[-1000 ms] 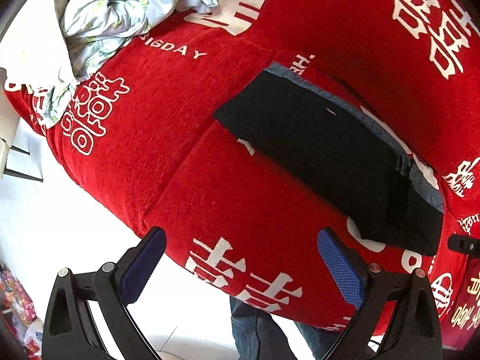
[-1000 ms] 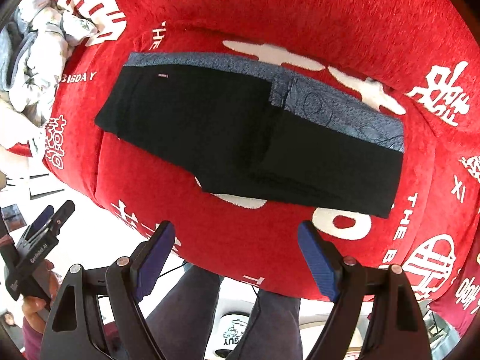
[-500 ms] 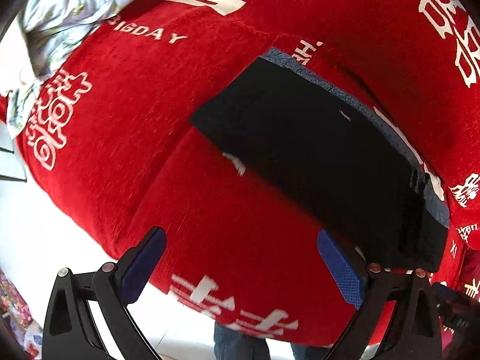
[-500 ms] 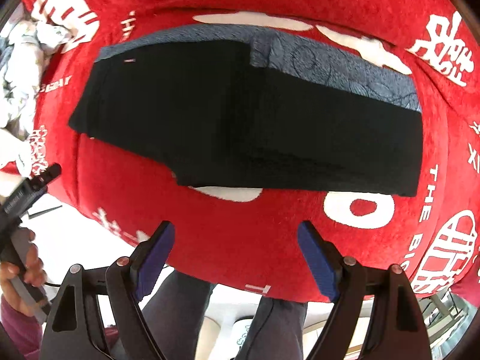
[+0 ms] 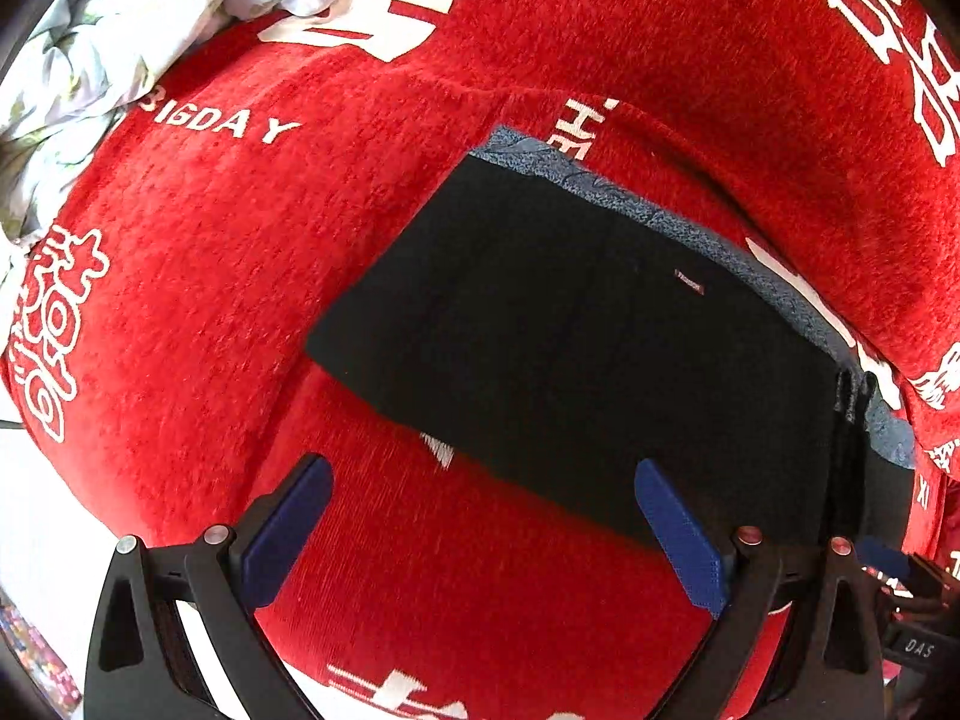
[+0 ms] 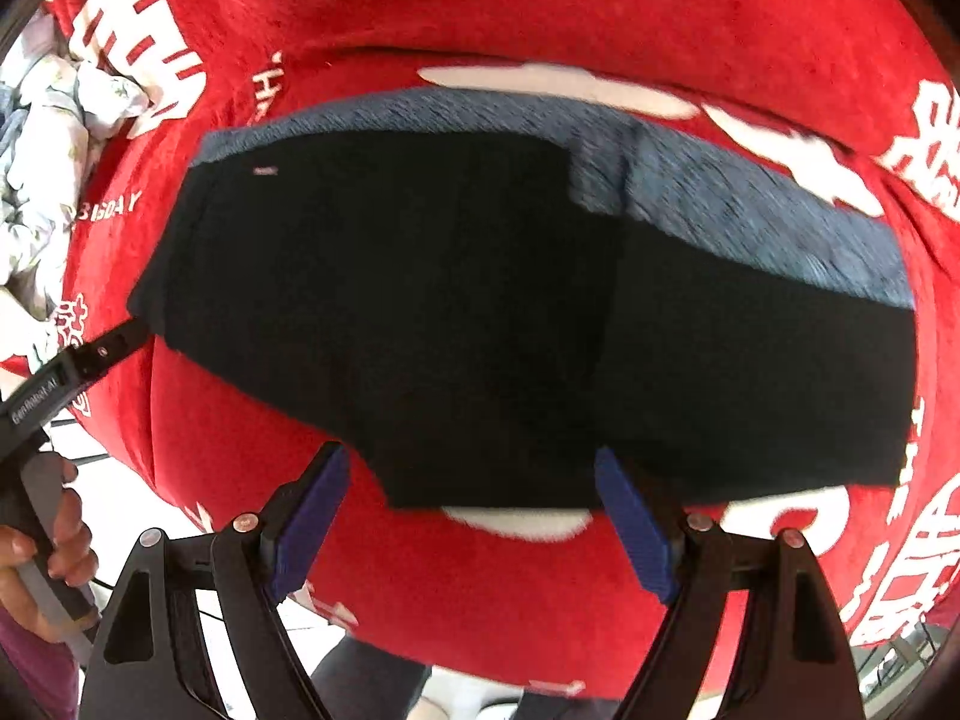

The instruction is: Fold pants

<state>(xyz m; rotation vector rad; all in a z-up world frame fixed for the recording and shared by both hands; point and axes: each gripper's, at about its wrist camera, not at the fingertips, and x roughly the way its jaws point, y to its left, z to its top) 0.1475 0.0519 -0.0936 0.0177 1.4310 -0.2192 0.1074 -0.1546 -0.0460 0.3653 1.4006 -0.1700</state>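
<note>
Black pants (image 5: 576, 348) with a grey patterned waistband (image 6: 750, 204) lie folded flat on a red cushion. In the right wrist view the pants (image 6: 480, 324) fill the middle. My left gripper (image 5: 480, 516) is open and empty, low over the cushion at the pants' near left edge. My right gripper (image 6: 474, 510) is open and empty, with its fingertips at the pants' near edge. The left gripper also shows in the right wrist view (image 6: 102, 354), its tip close to the pants' left corner.
The red cushion cover (image 5: 210, 252) has white lettering. A crumpled pale floral cloth (image 5: 120, 30) lies at the far left, also in the right wrist view (image 6: 42, 168). White floor shows below the cushion's front edge (image 5: 36, 510).
Both grippers have moved forward and closer to the pants, which now look larger. Both stay open. The pants have not moved.
</note>
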